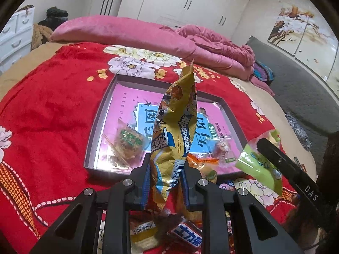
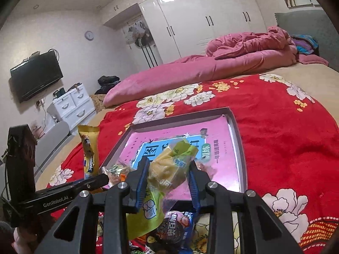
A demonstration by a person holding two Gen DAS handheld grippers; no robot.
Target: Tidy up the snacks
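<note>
**Yellow foil and green plastic, one packet in each gripper**

Yellow foil fills the left gripper (image 1: 166, 182): its blue-padded jaws are clamped on the lower part of a tall, creased Alpenliebe bag (image 1: 177, 124), which stands nearly upright above them. The brand name runs down the bag in white on blue, with a barcode printed near the pinch. "GenRobot.AI" is printed on the side of this gripper, as the right wrist view shows.

The right gripper (image 2: 168, 176) is closed on a crumpled green packet (image 2: 169, 165) with clear plastic showing a pale yellow snack inside; its label carries Chinese characters and a small cartoon figure. The letters "DAS" show on this gripper's side in the left wrist view.

Both packets hang over the near edge of a shallow grey box (image 1: 95, 124) lying on the bed. A pink printed sheet with a blue panel and large Chinese characters covers its floor. Inside it, near the front wall, lie a clear packet with a green label (image 1: 127, 146), another clear-wrapped sweet (image 1: 222, 148) and an orange-wrapped snack (image 1: 203, 165).

Loose snacks lie on the red floral blanket (image 1: 53, 110) below the grippers, among them a brown bar (image 1: 182, 232) with white Chinese lettering on blue and a dark round-printed packet (image 2: 175, 230).
</note>
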